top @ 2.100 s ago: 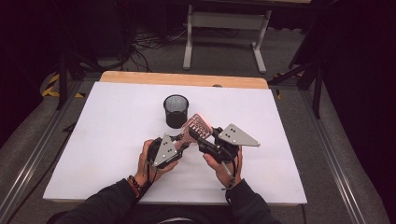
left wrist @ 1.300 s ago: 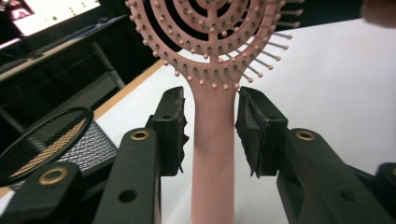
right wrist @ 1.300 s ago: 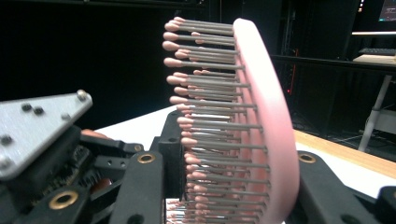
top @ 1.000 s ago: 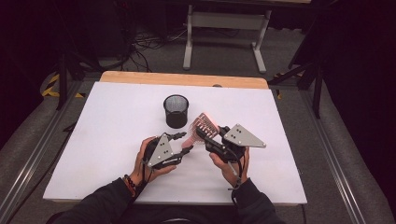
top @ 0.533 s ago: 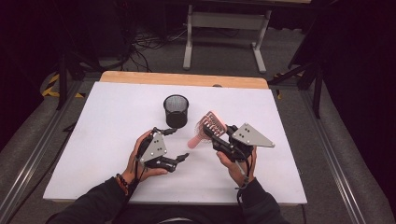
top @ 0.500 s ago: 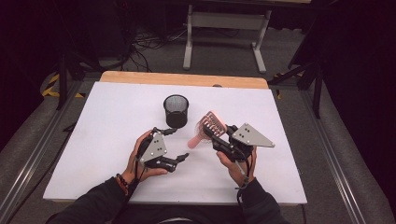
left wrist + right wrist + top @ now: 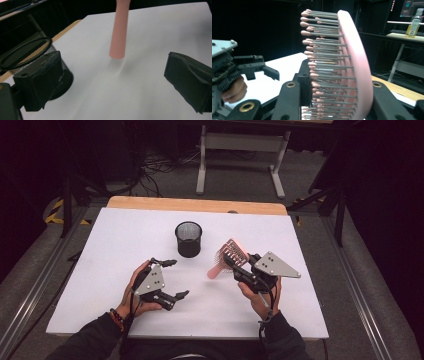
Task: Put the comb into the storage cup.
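Your right tongs (image 7: 234, 268) are shut on the head of the pink hairbrush (image 7: 231, 255), held above the table (image 7: 300, 320) just right of the black mesh cup (image 7: 188, 239). Your left tongs (image 7: 172, 279) have just been opening; they stand wide with nothing between them, the brush handle (image 7: 119, 32) just ahead. I judge the handover done; placing the brush in the cup is left.

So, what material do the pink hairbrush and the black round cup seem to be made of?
The pink hairbrush looks like smooth matte plastic; its thin grey bristles, perhaps metal, end in pink ball tips. The black round cup seems to be wire mesh, probably painted metal, since a fine grid shows on its wall.
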Demonstrator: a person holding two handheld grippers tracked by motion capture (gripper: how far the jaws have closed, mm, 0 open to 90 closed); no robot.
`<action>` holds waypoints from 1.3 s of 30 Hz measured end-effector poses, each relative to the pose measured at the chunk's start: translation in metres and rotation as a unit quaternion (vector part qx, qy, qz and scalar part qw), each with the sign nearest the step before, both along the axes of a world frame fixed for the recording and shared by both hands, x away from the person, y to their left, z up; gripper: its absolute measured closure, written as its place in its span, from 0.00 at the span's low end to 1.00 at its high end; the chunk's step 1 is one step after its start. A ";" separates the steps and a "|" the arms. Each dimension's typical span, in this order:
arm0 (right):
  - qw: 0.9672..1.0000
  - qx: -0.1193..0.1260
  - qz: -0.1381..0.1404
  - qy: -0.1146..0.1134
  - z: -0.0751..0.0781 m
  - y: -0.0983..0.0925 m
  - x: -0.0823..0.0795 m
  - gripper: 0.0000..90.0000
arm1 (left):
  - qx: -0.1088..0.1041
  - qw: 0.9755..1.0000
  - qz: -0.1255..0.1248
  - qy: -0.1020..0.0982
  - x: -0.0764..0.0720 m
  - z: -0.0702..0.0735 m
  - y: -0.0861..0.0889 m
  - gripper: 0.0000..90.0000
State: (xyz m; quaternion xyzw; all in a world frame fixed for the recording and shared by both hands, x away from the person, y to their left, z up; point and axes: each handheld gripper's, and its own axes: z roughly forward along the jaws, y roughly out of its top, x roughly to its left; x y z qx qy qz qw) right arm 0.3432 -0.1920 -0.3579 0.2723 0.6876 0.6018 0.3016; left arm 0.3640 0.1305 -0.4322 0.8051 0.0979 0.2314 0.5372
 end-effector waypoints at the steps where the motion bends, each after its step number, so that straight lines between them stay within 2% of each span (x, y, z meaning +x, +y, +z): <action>1: 1.000 0.000 0.000 0.000 0.000 0.000 0.000 0.70 | -0.003 1.000 0.001 -0.001 0.000 0.001 0.005 0.04; 5: 1.000 0.005 -0.001 -0.003 0.002 -0.003 -0.001 0.70 | -0.010 1.000 0.017 0.004 -0.001 0.000 0.024 0.04; 6: 1.000 0.004 -0.001 -0.002 0.002 -0.004 -0.001 0.70 | -0.007 1.000 0.027 0.006 -0.001 -0.002 0.033 0.04; 8: 1.000 0.007 -0.001 -0.001 0.004 -0.006 0.000 0.70 | -0.007 0.999 0.032 0.003 -0.001 -0.003 0.037 0.05; 14: 1.000 0.014 -0.007 -0.003 0.006 -0.014 0.003 0.70 | -0.004 0.999 0.039 0.013 -0.003 -0.010 0.063 0.05; 15: 1.000 0.014 -0.007 -0.003 0.006 -0.014 0.003 0.70 | -0.004 0.999 0.039 0.013 -0.003 -0.010 0.063 0.05; 17: 1.000 0.017 -0.010 -0.002 0.005 -0.015 0.006 0.70 | -0.014 0.999 0.046 0.018 -0.005 -0.013 0.075 0.05; 22: 1.000 0.019 -0.015 -0.003 0.009 -0.017 0.010 0.70 | -0.019 0.998 0.058 0.020 -0.008 -0.015 0.090 0.05; 23: 1.000 0.018 -0.017 -0.008 0.011 -0.016 0.010 0.70 | -0.027 0.997 0.060 0.027 -0.009 -0.017 0.096 0.05; 30: 0.999 0.024 -0.017 -0.012 0.016 -0.015 0.017 0.70 | -0.029 0.996 0.071 0.034 -0.012 -0.024 0.109 0.05; 33: 0.999 0.023 -0.012 -0.021 0.021 -0.012 0.019 0.70 | -0.029 0.996 0.076 0.037 -0.015 -0.028 0.114 0.04; 36: 0.999 0.025 -0.012 -0.025 0.024 -0.011 0.021 0.70 | -0.023 0.996 0.078 0.039 -0.016 -0.027 0.116 0.04; 39: 0.999 0.027 -0.012 -0.027 0.028 -0.010 0.023 0.70 | -0.028 0.996 0.078 0.039 -0.017 -0.028 0.117 0.04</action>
